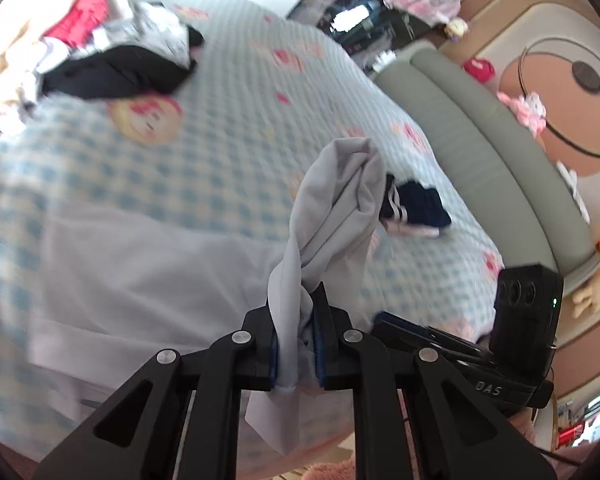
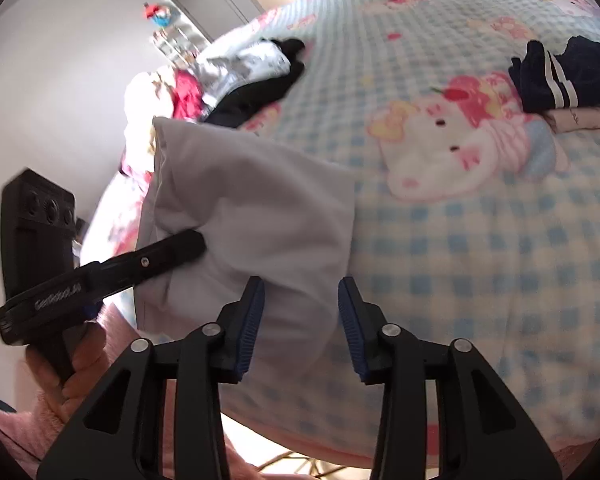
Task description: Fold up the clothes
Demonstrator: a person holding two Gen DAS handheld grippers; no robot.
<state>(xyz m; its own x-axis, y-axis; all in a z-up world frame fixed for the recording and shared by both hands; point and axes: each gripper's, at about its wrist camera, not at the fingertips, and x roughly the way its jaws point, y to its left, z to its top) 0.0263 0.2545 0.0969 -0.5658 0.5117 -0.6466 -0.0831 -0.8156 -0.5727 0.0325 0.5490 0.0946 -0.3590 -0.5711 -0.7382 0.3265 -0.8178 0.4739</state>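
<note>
A pale grey garment [image 1: 120,272] lies spread over the near part of the bed. One bunched edge of it rises up between the fingers of my left gripper [image 1: 296,320], which is shut on the cloth. In the right wrist view the same garment [image 2: 252,208] hangs in a lifted fold, with the left gripper [image 2: 194,246] pinching its left side. My right gripper [image 2: 302,312] is open just above the garment's lower edge. Its blue pads [image 2: 254,320] hold nothing. The right gripper's body [image 1: 420,336] shows beside the left one.
The bed has a blue checked sheet [image 2: 480,240] with cartoon cat prints. A pile of mixed clothes [image 1: 112,60] lies at the far corner. A navy garment with white stripes [image 1: 416,208] lies near the grey-green headboard [image 1: 480,152]. A hand [image 2: 72,372] holds the left gripper's handle.
</note>
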